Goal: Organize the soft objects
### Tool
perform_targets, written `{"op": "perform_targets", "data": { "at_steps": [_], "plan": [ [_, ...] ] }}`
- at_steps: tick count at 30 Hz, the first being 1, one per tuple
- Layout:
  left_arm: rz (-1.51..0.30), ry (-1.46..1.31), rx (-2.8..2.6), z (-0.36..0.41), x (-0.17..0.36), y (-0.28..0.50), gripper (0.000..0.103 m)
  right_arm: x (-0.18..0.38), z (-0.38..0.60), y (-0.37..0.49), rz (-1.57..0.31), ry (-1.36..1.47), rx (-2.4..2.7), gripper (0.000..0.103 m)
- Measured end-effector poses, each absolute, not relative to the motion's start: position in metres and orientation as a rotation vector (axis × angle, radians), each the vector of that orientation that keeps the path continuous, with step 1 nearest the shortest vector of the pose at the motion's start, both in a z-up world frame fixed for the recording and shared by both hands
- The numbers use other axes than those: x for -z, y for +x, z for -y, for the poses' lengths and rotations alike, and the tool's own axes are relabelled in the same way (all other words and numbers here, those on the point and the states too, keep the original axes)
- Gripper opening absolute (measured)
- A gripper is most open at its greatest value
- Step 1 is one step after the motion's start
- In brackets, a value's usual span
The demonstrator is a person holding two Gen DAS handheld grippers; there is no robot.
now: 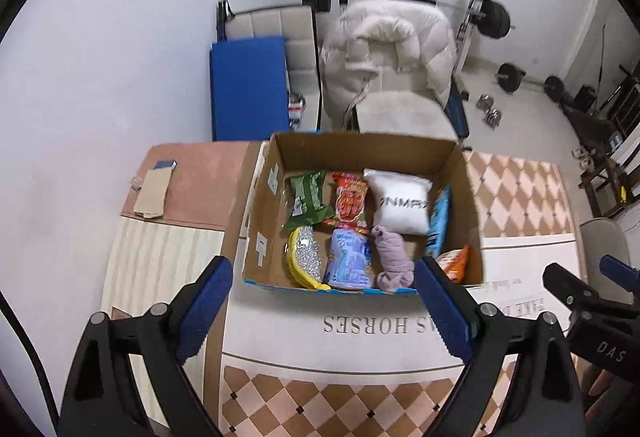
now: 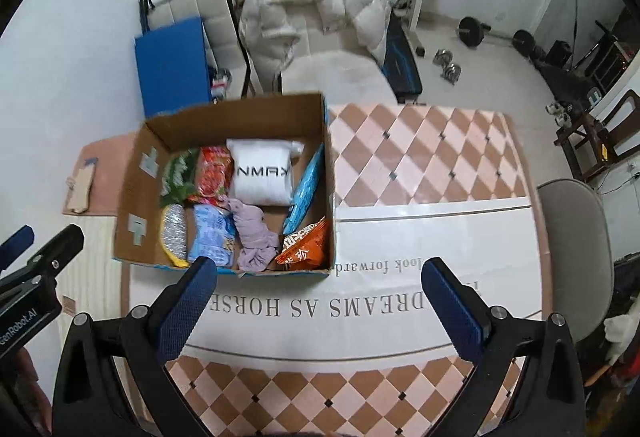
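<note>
An open cardboard box [image 1: 264,221] [image 2: 132,193] stands on the table and holds several soft things: a white pillow pack [image 1: 400,203] [image 2: 262,173], a lilac cloth [image 1: 394,257] [image 2: 254,237], a green packet [image 1: 308,197], a red packet [image 1: 351,201], a blue packet [image 1: 348,259], an orange packet [image 2: 304,247] and a light blue packet [image 2: 306,189]. My left gripper [image 1: 322,307] is open and empty, just in front of the box. My right gripper [image 2: 320,307] is open and empty, in front of the box's right corner.
The table [image 2: 432,161] has a checkered cloth with a white printed band. A cardboard scrap [image 1: 152,193] lies at the far left. Behind stand a chair with a white jacket [image 1: 384,49], a blue mat [image 1: 250,89] and a barbell rack [image 1: 488,13]. A grey chair [image 2: 576,249] is at the right.
</note>
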State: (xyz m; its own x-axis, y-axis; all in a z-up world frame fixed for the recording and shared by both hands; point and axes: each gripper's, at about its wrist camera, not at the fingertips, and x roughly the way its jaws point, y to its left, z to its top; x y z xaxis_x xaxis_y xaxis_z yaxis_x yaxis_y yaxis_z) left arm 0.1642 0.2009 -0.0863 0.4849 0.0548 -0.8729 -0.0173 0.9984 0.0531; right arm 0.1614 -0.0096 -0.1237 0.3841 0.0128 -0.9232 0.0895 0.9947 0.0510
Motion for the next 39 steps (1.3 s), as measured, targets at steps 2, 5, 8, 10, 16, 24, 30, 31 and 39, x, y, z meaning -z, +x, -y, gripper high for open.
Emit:
{"op": "perform_targets", "data": {
  "at_steps": [2, 5, 8, 10, 16, 24, 30, 31, 39],
  "plan": [
    [-1.038, 0.05, -0.047, -0.199, 0.071, 0.153, 0.093, 0.098, 0.014, 0.145, -1.134, 0.089, 0.054, 0.103],
    [-1.028, 0.029, -0.032, -0.196, 0.051, 0.136, 0.093, 0.068, 0.017, 0.126, -1.092, 0.068, 0.062, 0.103],
    [-1.022, 0.027, -0.015, -0.191, 0.037, 0.123, 0.093, 0.039, 0.018, 0.101, -1.058, 0.037, 0.058, 0.103],
    [-1.016, 0.032, -0.009, -0.187, 0.029, 0.116, 0.093, 0.026, 0.02, 0.089, -1.049, 0.033, 0.05, 0.103],
    [-0.966, 0.023, -0.002, -0.181, 0.001, 0.096, 0.093, -0.004, 0.024, 0.059, -1.017, 0.022, 0.024, 0.103],
    [-0.924, 0.013, -0.005, -0.178, -0.019, 0.079, 0.093, -0.034, 0.035, 0.041, -0.972, 0.016, 0.028, 0.103],
    [-0.915, 0.019, -0.01, -0.177, -0.019, 0.077, 0.093, -0.043, 0.04, 0.037, -0.953, 0.001, 0.048, 0.103],
    [-0.919, 0.027, -0.012, -0.177, -0.019, 0.078, 0.094, -0.042, 0.041, 0.038, -0.954, -0.008, 0.054, 0.103],
    [-0.925, 0.026, -0.016, -0.172, -0.018, 0.08, 0.103, -0.041, 0.035, 0.044, -0.936, -0.052, 0.069, 0.103]
  ]
}}
